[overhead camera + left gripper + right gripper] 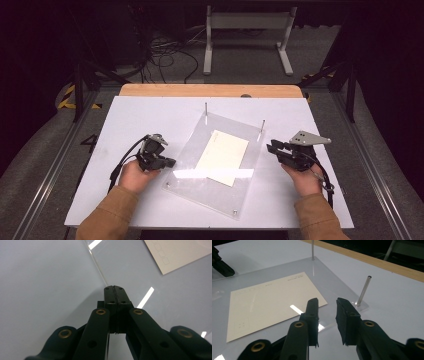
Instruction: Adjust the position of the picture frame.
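The high view looks forward and down from above the person's side, taking in the whole tabletop (pixel 130 120). The left gripper (pixel 114 286) camera sits close over the clear plate (pixel 160 305), facing steeply down past its jaws. The right gripper (pixel 327 301) camera looks low across the same plate toward the cream sheet (pixel 269 302) ahead.

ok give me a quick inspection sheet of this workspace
surface: white table, wooden strip at the far edge
job's things: clear acrylic plate with two upright metal pins at its far corners; cream card lying flat on it
clutter: nothing seen
grippers: left tool shut, at the plate's left edge; right tool open, empty, at its right edge
cables: one trails from each tool; loose tangle on the floor beyond
surroundings: dark room, grey stand behind the table
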{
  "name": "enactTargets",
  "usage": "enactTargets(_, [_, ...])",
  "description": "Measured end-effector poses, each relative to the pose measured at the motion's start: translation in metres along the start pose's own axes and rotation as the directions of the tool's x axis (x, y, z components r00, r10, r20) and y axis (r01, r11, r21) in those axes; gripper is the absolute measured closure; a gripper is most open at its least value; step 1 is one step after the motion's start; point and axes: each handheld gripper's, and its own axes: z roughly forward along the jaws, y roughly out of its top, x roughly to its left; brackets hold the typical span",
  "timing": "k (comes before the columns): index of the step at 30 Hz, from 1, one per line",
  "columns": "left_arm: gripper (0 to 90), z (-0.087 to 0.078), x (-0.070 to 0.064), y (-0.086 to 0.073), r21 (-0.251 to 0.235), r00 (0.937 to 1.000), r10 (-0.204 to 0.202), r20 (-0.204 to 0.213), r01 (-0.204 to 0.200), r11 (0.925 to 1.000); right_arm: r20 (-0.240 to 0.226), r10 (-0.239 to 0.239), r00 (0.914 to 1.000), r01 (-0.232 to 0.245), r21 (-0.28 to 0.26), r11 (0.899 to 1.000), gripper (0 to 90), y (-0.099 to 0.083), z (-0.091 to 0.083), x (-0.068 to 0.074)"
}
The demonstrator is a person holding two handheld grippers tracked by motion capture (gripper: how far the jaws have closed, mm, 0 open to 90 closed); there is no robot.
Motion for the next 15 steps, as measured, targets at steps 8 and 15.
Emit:
enactTargets(8, [89.8, 0.008, -0.019, 0.005, 0.019, 0.9978, 0.051, 0.041, -0.052, 0.9985, 0.012, 0.024, 0.9996, -0.024, 0.03, 0.999, 82.3, -0.002, 0.0, -0.004])
enactTargets(15, [89.7, 0.013, -0.029, 0.009, 0.029, 0.9945, 0.083, 0.064, -0.085, 0.996, 0.026, 0.032, 0.9991, -0.034, 0.065, 0.997, 89.2, -0.003, 0.002, -0.007])
